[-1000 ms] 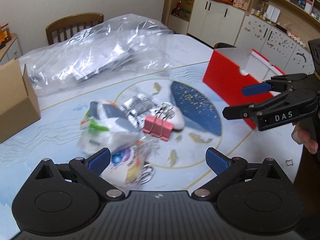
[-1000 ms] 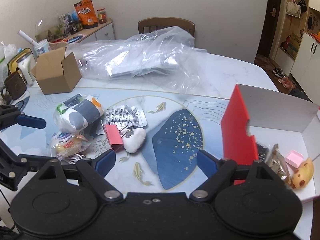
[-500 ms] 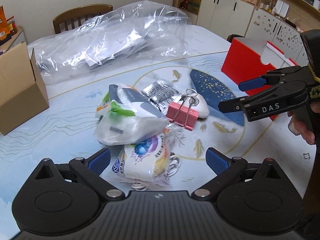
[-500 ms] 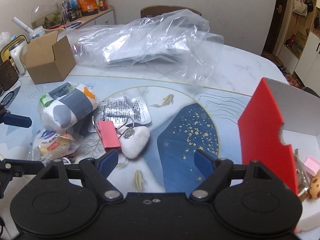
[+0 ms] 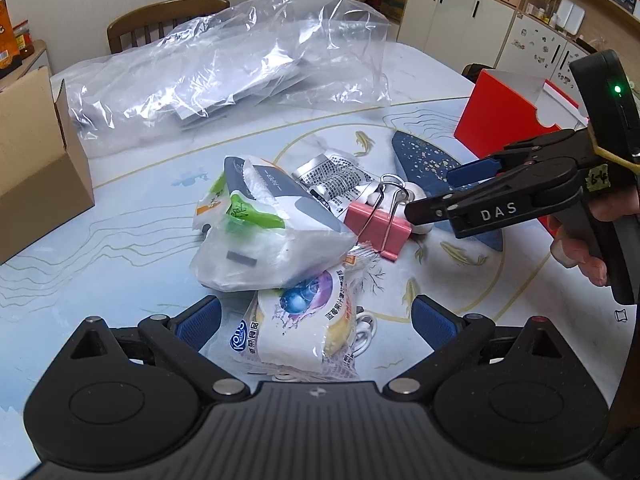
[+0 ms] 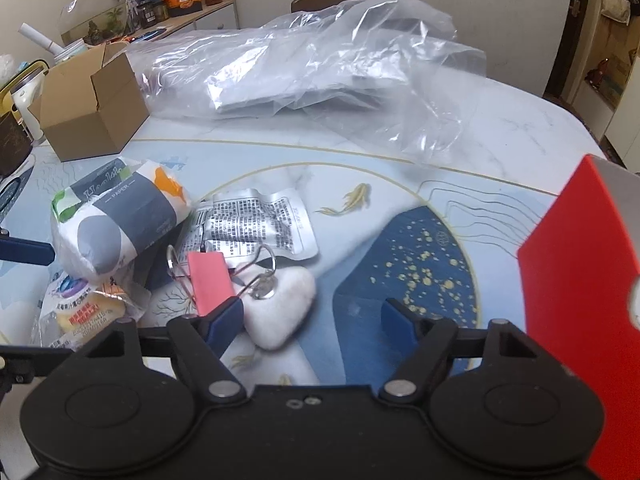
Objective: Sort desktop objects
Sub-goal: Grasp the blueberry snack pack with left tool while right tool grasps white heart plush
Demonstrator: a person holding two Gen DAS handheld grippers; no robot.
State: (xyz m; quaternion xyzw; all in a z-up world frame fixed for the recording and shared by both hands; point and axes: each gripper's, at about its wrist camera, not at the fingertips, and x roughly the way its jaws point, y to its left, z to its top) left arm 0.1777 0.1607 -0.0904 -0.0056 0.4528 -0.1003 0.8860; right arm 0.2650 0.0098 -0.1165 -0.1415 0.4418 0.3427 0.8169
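Grippers over the desktop pile

The right gripper (image 6: 314,314) was closing around the white stone (image 6: 280,312), empty; the left gripper (image 5: 316,320), at nine o'clock, gaped over the snack packet (image 5: 296,328).

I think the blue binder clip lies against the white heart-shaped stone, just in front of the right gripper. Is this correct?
Not quite: the binder clip is pink, not blue, as the right wrist view shows. The rest holds: it lies against the white heart-shaped stone, just in front of the right gripper, whose jaws are closing with nothing gripped yet.
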